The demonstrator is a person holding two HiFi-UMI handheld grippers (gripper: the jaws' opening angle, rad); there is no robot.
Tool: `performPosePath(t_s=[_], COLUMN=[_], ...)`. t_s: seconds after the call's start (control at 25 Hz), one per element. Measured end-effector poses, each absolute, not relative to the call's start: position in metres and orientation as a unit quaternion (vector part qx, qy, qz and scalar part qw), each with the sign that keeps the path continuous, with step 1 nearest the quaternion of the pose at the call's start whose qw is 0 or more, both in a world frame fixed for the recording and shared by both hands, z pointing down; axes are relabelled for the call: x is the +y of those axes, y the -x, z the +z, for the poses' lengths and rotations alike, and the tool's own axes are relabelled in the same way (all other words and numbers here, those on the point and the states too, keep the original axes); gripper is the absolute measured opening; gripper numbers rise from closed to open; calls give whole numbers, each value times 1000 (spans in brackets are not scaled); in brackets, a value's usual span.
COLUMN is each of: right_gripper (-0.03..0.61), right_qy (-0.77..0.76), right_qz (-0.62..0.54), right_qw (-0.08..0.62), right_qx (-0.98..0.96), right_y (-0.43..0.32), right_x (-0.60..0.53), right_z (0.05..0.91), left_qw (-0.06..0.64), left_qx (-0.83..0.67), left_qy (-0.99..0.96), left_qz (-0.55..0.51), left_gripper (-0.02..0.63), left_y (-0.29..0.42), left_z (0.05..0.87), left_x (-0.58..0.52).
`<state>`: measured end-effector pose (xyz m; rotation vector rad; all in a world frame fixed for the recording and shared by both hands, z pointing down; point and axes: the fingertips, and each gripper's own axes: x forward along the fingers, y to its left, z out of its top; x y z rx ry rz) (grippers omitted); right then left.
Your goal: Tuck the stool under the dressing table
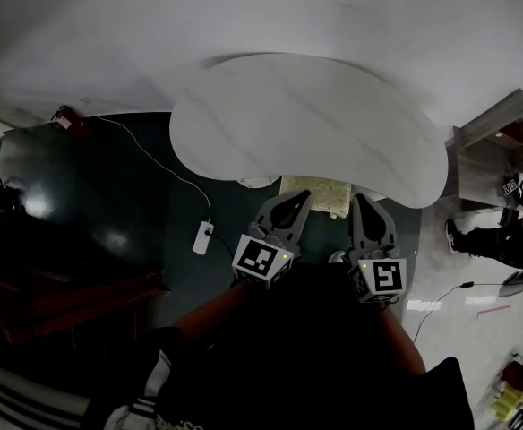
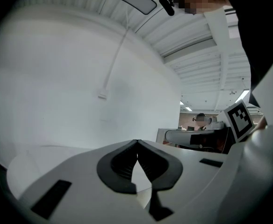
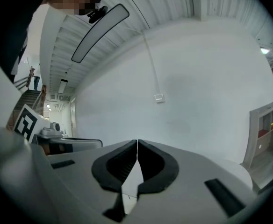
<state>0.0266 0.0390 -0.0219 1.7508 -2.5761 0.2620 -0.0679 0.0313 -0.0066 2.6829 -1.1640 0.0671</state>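
The white kidney-shaped dressing table point(image 1: 306, 119) stands against the wall in the head view. Only a strip of the stool's beige seat point(image 1: 320, 195) shows beyond the table's near edge; the rest is hidden beneath the top. My left gripper point(image 1: 301, 197) and right gripper point(image 1: 362, 201) hover side by side just in front of that edge, pointing roughly level toward the wall. In the left gripper view the left gripper point(image 2: 136, 142) has its jaws closed together with nothing between them. The right gripper point(image 3: 137, 142) is likewise shut and empty in its own view.
A white adapter point(image 1: 203, 237) with its cable lies on the dark floor at the left. A wooden shelf unit point(image 1: 499, 137) stands at the right, with a person's legs point(image 1: 490, 238) beside it. A wall socket point(image 3: 159, 97) sits on the white wall ahead.
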Motion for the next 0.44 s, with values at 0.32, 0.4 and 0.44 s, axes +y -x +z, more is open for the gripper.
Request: performPosePath(t_s=[0.32,0.4,0.44], right_gripper=[37,37,37], right_qy=[-568,-570,-571], right_qz=[88,89,88], right_qw=[-10,-10,-7], right_qx=[-819,-817,-816], right_y=[-20,-20,-20], right_x=[36,36,36], right_z=[-18,-17,-16], left_qw=[106,103,101], left_qx=[-396,-398,-398], left_qy=[-911,-911,-911], left_qz=[41,30,26], left_gripper=[15,15,15], left_y=[83,86,87], left_z=[1,3,4], left_x=[29,26,25])
